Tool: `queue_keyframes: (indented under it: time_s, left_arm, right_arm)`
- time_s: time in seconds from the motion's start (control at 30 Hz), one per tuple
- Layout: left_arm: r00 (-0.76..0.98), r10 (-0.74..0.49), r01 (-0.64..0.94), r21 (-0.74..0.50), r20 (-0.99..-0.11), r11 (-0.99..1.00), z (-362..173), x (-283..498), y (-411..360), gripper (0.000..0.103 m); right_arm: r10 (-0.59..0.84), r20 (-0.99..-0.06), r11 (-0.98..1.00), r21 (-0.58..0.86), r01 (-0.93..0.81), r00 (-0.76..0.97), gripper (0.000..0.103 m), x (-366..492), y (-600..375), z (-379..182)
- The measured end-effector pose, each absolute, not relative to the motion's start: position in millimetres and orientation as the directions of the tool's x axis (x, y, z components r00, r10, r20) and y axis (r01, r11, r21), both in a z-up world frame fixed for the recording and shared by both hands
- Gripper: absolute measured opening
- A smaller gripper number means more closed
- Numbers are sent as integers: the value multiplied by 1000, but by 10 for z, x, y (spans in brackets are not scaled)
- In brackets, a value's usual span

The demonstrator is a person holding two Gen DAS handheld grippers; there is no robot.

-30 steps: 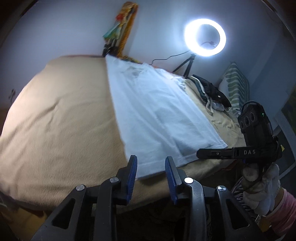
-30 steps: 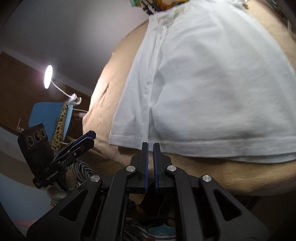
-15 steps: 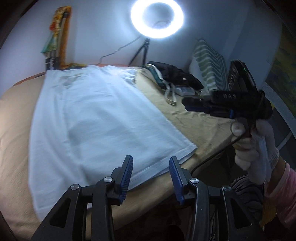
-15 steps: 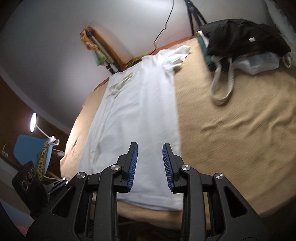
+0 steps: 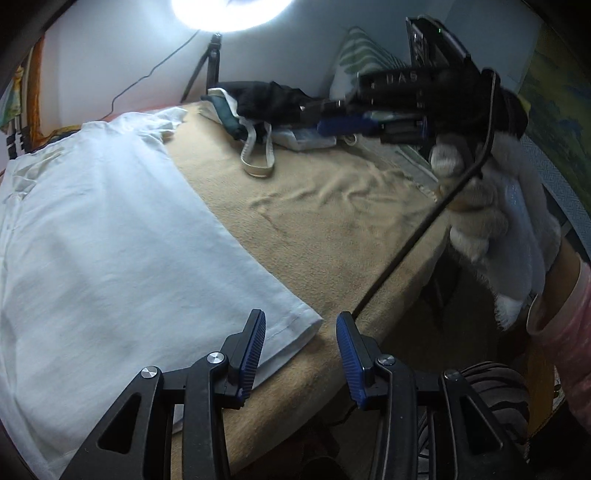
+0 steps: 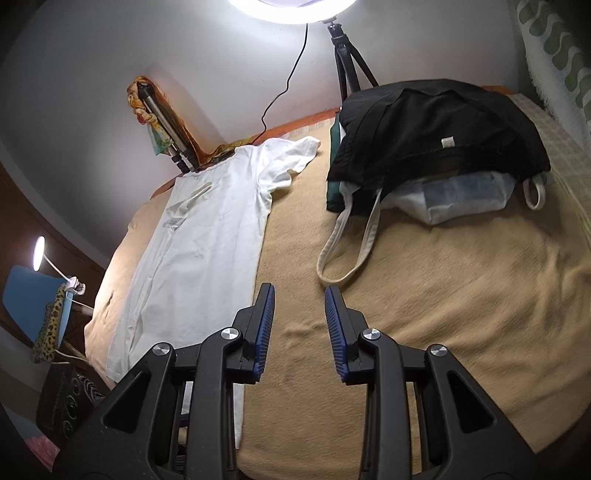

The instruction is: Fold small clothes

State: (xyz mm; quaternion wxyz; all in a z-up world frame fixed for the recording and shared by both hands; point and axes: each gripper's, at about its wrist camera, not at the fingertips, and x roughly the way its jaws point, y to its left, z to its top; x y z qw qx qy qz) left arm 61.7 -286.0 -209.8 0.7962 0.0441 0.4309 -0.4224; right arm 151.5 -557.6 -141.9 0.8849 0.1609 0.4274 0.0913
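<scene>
Left wrist view: closest in, the left gripper [image 5: 300, 343] hangs over the near edge of the bed with its blue-padded jaws apart and nothing between them; the left pad sits over the hem corner of the white T-shirt [image 5: 110, 240], not gripping it. The shirt lies flat on the tan blanket [image 5: 332, 221], folded lengthwise, collar end toward the wall. To the right, a gloved hand [image 5: 491, 221] holds the right gripper [image 5: 332, 118] level above the blanket, a black cable trailing from it; pale letters on its body seem to read "DAS", though blurred. In the right wrist view its jaws have just been opening and stand apart, empty, over bare blanket just right of the shirt's long edge. Farther back a black garment [image 6: 436, 125] lies heaped on a pale tote bag [image 6: 465, 195], a small white label on the cloth, too small to read. Behind stands a ring light [image 6: 291, 7] on a tripod.
</scene>
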Motion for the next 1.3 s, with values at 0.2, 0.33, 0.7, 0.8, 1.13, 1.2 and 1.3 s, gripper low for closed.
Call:
queue_keyframes:
  time_s: [0.2,0.33,0.7,0.8,1.13,1.2,1.3]
  left_arm:
    - [288,-588,709,-244,-756,661,-2225,680,-3029,41]
    - [363,-530,752,-95,-766,652,-2243,586,-3188,41]
    - [325,-634,653,-318,-702,688,-2151,905,-2752,5]
    - [335,-667,611,-385,-666,692,-2062,947,-2559,5]
    - [321,-712,552,-487,-625,677,-2063,1033,-2342,5]
    - [316,-720,543,-504,-618,671,-2075,1052,-2314,5]
    - [316,-722,536,-512,-615,671,-2095,1082,-2277,5]
  right_arm:
    - [290,-714,932,361,-20,637,30,1630,-5808,-1279]
    - [323,-713,924,380,-44,622,30,1771,-5805,-1293]
    - [459,-719,871,480,-104,522,30,2545,-5265,-1671]
    - [476,-730,856,513,-67,489,30,2859,-5107,-1842]
    - [440,-763,831,546,108,473,30,3675,-4950,-2318]
    - [438,-764,833,543,106,474,27,3757,-4910,-2319]
    - [418,-774,855,512,83,475,8,3832,-4802,-2262]
